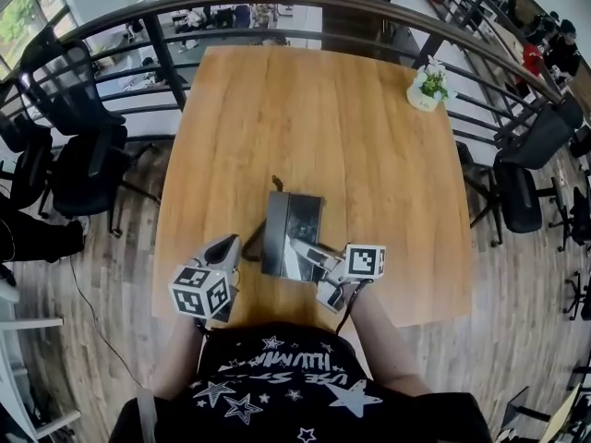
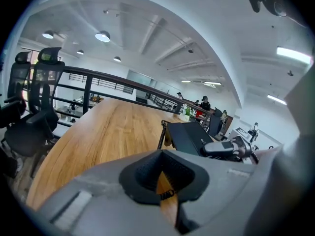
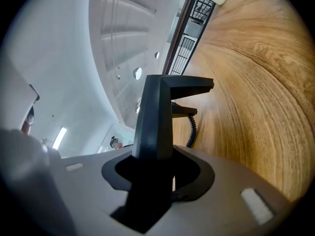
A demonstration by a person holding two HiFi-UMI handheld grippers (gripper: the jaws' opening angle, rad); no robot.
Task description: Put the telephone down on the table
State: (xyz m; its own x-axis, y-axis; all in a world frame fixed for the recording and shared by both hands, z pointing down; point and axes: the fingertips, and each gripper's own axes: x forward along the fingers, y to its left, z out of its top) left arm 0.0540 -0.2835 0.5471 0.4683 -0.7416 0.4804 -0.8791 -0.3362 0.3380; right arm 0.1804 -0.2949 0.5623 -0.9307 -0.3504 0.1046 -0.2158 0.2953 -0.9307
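Note:
A black telephone base (image 1: pixel 294 220) sits on the wooden table (image 1: pixel 314 109) near its front edge. My right gripper (image 1: pixel 320 260) is shut on the black handset (image 1: pixel 303 249), holding it just over the base's near right corner. In the right gripper view the handset (image 3: pixel 156 114) stands up between the jaws of the right gripper (image 3: pixel 157 168), with the coiled cord (image 3: pixel 191 131) trailing behind it. My left gripper (image 1: pixel 227 247) hovers to the left of the base, jaws shut with nothing in them. The left gripper view shows the base (image 2: pixel 189 135) and the handset (image 2: pixel 226 148) to the right.
A small potted plant (image 1: pixel 428 88) stands at the table's far right corner. A curved metal railing (image 1: pixel 277 7) rings the table's far side. Black office chairs (image 1: pixel 78 146) stand at the left and another chair (image 1: pixel 526 169) at the right. The person's torso is at the near edge.

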